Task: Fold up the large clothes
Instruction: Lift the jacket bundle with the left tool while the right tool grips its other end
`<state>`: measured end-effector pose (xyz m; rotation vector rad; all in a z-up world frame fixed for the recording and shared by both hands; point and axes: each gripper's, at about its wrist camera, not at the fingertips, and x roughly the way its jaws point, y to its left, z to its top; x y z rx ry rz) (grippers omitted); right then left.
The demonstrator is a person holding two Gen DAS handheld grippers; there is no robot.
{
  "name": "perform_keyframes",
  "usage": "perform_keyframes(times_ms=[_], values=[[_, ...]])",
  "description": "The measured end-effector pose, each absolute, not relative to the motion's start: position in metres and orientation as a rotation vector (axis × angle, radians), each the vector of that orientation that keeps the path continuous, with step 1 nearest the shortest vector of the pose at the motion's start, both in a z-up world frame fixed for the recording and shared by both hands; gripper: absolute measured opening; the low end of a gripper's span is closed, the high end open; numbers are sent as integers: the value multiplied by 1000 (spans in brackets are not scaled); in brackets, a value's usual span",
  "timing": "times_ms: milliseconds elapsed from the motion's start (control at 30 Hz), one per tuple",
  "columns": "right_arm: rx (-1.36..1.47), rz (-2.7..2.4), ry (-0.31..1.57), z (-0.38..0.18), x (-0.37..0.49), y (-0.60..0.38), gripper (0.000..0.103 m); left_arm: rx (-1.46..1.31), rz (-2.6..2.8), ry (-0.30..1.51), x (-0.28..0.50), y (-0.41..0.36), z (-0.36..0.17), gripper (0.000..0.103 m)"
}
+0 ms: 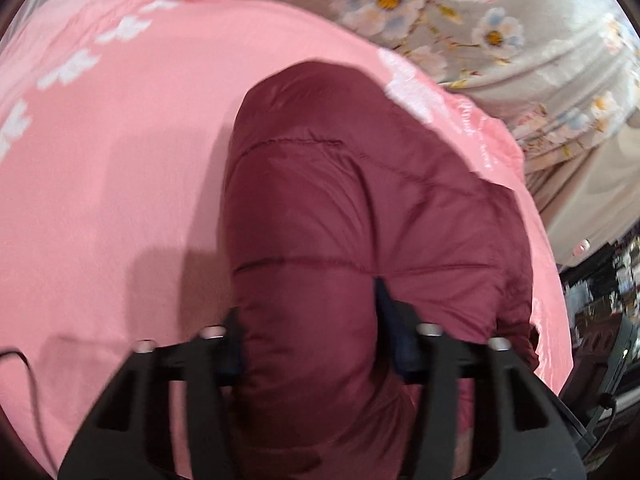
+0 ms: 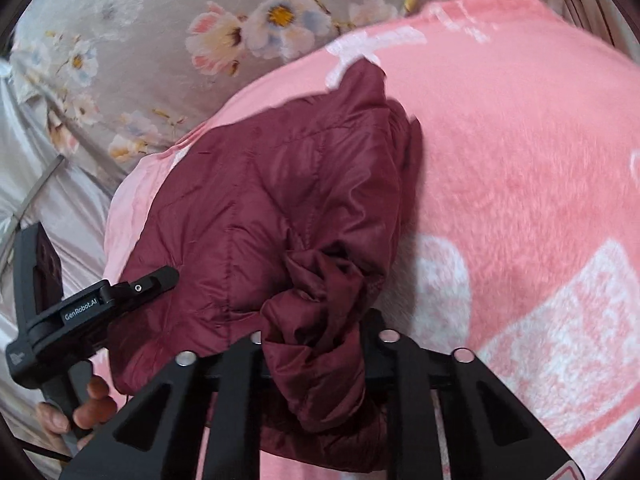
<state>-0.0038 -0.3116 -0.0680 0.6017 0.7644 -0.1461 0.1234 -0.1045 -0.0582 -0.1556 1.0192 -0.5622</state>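
Observation:
A maroon puffer jacket point(image 1: 328, 200) lies in a bundled fold on a pink blanket point(image 1: 120, 140). My left gripper point(image 1: 310, 336) is shut on a thick fold of the jacket's near end, its fingers pressed into the padding on both sides. In the right wrist view the jacket point(image 2: 260, 200) lies on the same blanket point(image 2: 520, 140). My right gripper point(image 2: 316, 344) is shut on a bunched, crumpled part of the jacket. The left gripper's body point(image 2: 80, 312) shows at the lower left, held by a hand point(image 2: 76, 412).
A grey floral bedsheet point(image 1: 460, 8) lies beyond the blanket; it also shows in the right wrist view point(image 2: 160, 40). Dark furniture and clutter point(image 1: 600, 300) stand past the bed edge at the right. A thin cable point(image 1: 24, 376) runs at the lower left.

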Motion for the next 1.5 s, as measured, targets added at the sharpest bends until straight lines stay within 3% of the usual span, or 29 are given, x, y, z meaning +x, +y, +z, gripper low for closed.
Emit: perform_keyframes(times_ms=[133,733,1133,1500], values=[[515,-160,689,-30,-6,-293,14,-111,-590,931,117,-99,-21,34],[166,-145,273,136,6,-185,14,-44,-595,480,100,-15,135,34],[77,-133,147,173,58,-153,14,-36,-554,307,134,19,178,34],[46,-160,132,146,115,-160,14,2,-565,271,193,9,154,35]])
